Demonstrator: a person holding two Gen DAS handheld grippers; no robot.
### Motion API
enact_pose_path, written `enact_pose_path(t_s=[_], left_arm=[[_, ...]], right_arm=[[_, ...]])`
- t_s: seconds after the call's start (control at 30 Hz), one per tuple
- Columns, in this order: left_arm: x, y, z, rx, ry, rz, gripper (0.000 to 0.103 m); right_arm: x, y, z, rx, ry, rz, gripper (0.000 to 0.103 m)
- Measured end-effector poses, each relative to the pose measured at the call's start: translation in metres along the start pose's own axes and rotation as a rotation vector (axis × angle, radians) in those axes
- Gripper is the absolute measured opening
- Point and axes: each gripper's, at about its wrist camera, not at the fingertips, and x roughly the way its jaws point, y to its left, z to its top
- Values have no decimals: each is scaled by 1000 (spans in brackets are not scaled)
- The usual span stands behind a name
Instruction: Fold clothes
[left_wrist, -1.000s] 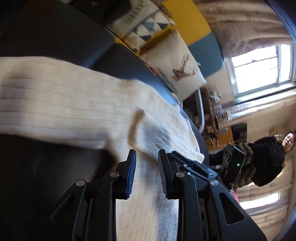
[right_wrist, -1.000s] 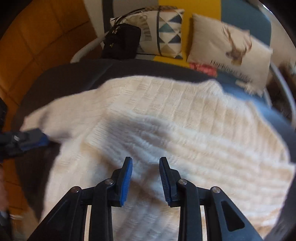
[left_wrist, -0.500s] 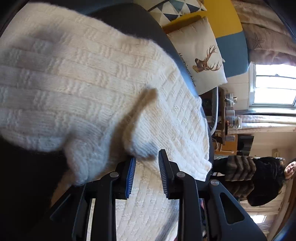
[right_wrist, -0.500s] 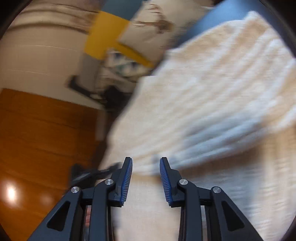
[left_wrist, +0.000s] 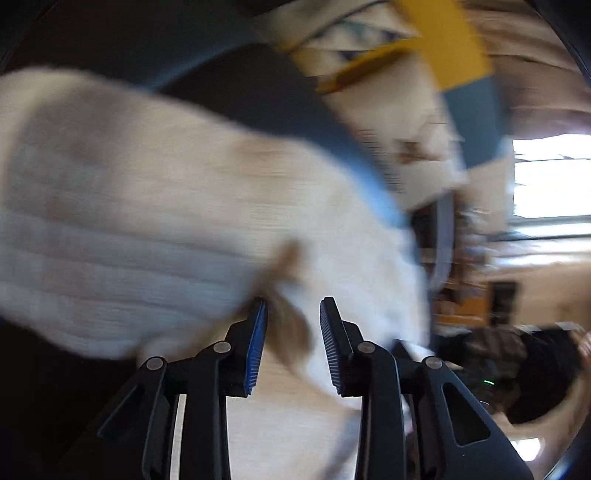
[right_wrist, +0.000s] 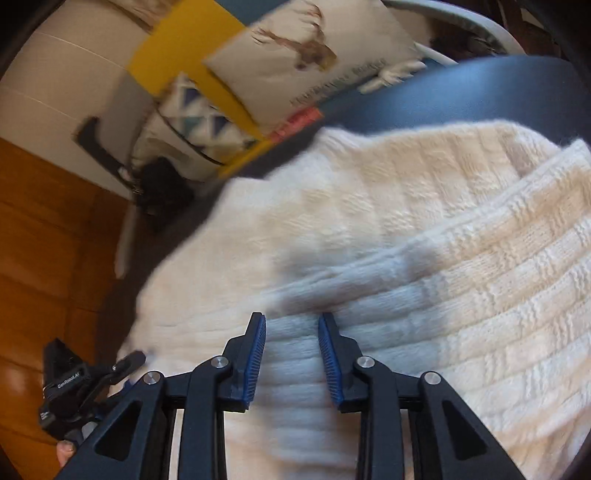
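- The cream knit sweater (right_wrist: 424, 266) fills the centre and right of the right wrist view, spread on a dark surface (right_wrist: 461, 92), one layer lapped over another in a ridge.
- Judged partly folded; whether more folds remain cannot be told.
- Left hand-held gripper (left_wrist: 291, 332), low centre and blurred, spread with knit between its fingers.
- Right hand-held gripper (right_wrist: 291, 343), spread low over the knit, pinching nothing.

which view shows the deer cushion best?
Right wrist: the deer cushion is nearly whole, print and lettering visible though slightly blurred, behind the white sweater. Left wrist shows only a motion-smeared pale patch.
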Motion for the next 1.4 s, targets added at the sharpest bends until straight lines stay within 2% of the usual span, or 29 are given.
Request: enact_pose_path(t_s=[0.1, 0.17, 0.2, 0.23, 0.33, 0.5, 0.6, 0.77, 1.07, 1.13, 1.2, 1.23, 1.3, 1.4], left_arm=[[-32, 24, 0, -39, 8, -100, 25], [-69, 44, -1, -47, -45, -176, 29], [-87, 61, -2, -77, -76, -195, 29], [-105, 82, -5, -122, -111, -202, 33], [-158, 145, -12, -258, -215, -222, 52], [-246, 251, -23, -485, -389, -252, 53], [-262, 293, -35, -612, -465, -277, 53], [-251, 302, -36, -710, -529, -335, 53], [-238, 307, -5, -794, -583, -340, 53], [-237, 304, 1, -797, -591, -309, 51], [-236, 299, 8, -784, -588, -227, 17], [-235, 298, 10, -779, -592, -203, 5], [-229, 299, 12, -766, -610, -192, 3], [-228, 285, 17, -694, -657, -239, 2]], right_arm=[[-26, 7, -6, -19, -61, 103, 31], [-40, 13, -18, -28, -67, 190, 31], [-41, 17, -27, -41, -53, 217, 31], [-43, 22, -36, -55, -40, 245, 31], [-45, 26, -69, -101, -4, 226, 31], [-38, 19, -111, -98, 73, 204, 32], [-40, 18, -125, -122, 104, 180, 32], [-57, 23, -130, -129, 90, 178, 32], [-72, 51, -123, -189, 46, 172, 33], [-74, 55, -123, -204, 46, 169, 33], [-73, 59, -124, -213, 45, 167, 33], [-73, 60, -124, -221, 45, 165, 33], [-69, 63, -125, -240, 50, 156, 33], [-62, 66, -127, -271, 69, 141, 33]])
